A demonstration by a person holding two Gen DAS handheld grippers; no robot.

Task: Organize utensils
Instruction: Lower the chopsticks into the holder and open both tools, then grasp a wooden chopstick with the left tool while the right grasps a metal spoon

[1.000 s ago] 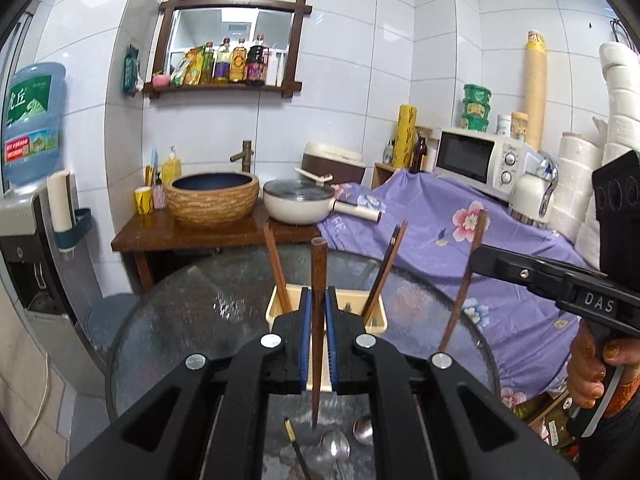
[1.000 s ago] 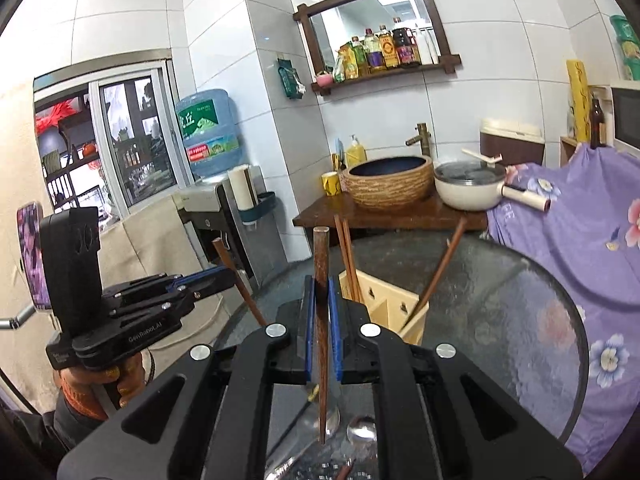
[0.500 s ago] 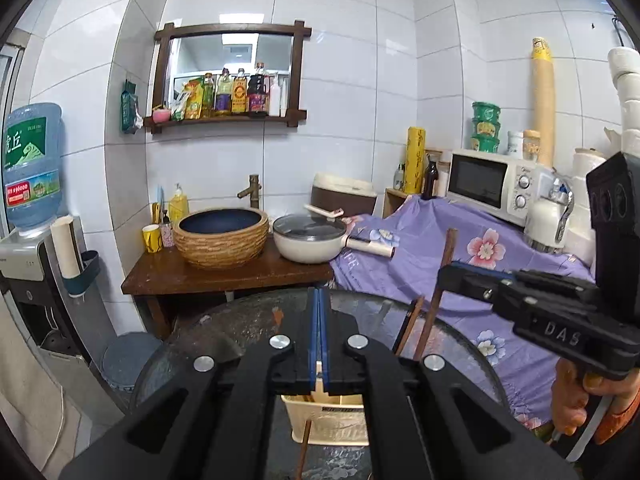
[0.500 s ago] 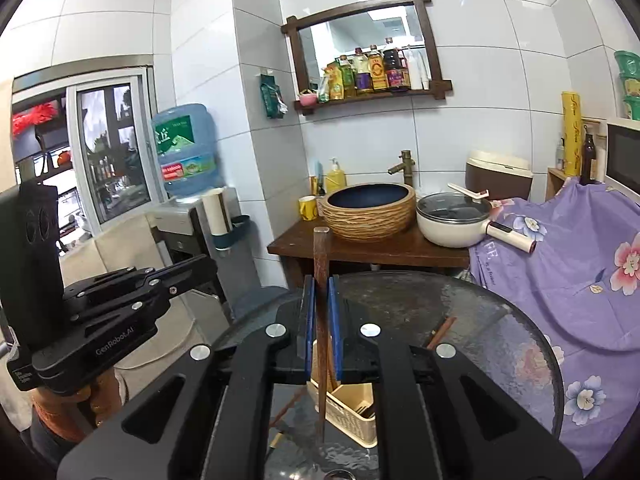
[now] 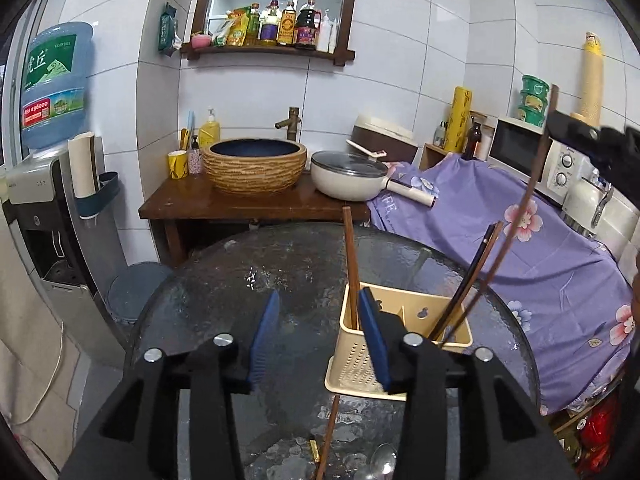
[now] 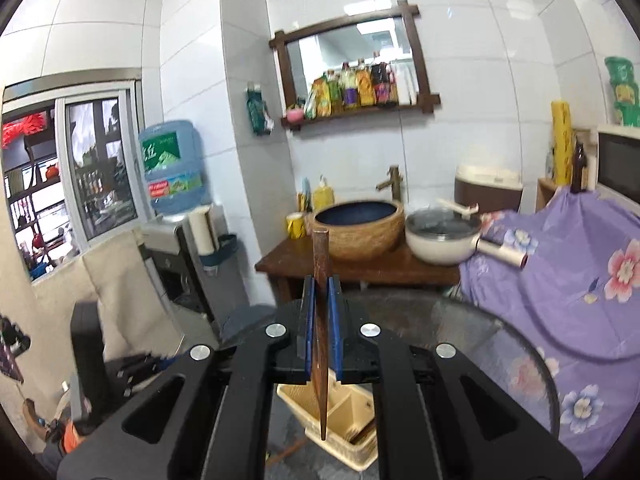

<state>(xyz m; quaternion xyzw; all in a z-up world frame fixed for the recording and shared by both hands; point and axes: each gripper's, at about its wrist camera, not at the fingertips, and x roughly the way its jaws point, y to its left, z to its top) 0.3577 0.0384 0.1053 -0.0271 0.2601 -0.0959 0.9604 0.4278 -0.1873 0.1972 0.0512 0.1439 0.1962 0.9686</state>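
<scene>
My left gripper (image 5: pixel 318 336) is opening over the glass table (image 5: pixel 248 280), with nothing pressed between its blue pads. Just past its right pad, a brown chopstick (image 5: pixel 351 264) stands free in the left compartment of the cream utensil holder (image 5: pixel 360 364). Two more chopsticks (image 5: pixel 480 256) lean in the right compartment. My right gripper (image 6: pixel 320 280) is shut on another brown chopstick (image 6: pixel 322 392), its tip hanging over the holder (image 6: pixel 340 452). In the left wrist view that gripper (image 5: pixel 592 140) is at the upper right. The left gripper (image 6: pixel 132 364) shows blurred at the lower left of the right wrist view.
A chopstick (image 5: pixel 328 436) and spoons (image 5: pixel 384 464) lie on the near part of the table. Behind it a wooden stand (image 5: pixel 248 204) carries a basin and a white pot (image 5: pixel 348 178). A purple floral cloth (image 5: pixel 500 240) covers the right side. A water dispenser (image 5: pixel 36 184) and bin (image 5: pixel 136 292) stand left.
The left gripper has let go of its chopstick, which now stands in the holder, and its jaws have spread. The right gripper has risen with its chopstick.
</scene>
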